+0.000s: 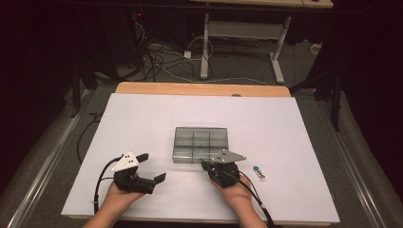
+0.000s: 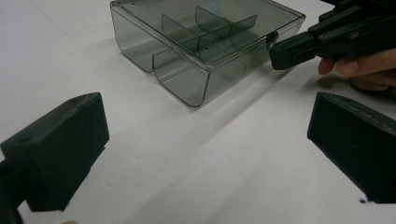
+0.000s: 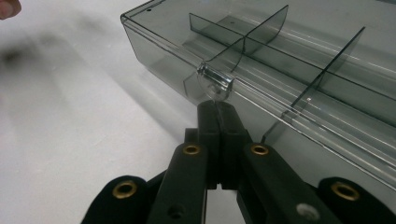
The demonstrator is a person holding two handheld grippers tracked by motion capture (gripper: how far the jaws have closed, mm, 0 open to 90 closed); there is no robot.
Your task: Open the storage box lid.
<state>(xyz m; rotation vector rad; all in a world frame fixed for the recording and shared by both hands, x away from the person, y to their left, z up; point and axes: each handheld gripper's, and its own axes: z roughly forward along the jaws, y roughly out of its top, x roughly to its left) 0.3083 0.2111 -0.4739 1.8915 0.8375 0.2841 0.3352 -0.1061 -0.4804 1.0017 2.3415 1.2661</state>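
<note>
Smoky clear plastic: a lidded compartment box sits near the middle of the white table sheet, its lid down.

The right gripper, jaws pressed together, rests its tip just under the small clear latch on the box's near wall; whether it pinches the tab's lower edge I cannot tell. The left gripper waits to the left of the box, jaws wide apart and holding nothing. The box looks light, stiff and slick, likely to skid on the sheet if pushed, so the latch tab is the place to take hold while the other gripper steadies a wall. A small blue-and-white item lies right of the box. Beyond the sheet show a wooden table edge, grey carpet, tangled cables and a white desk frame in a dark room.
</note>
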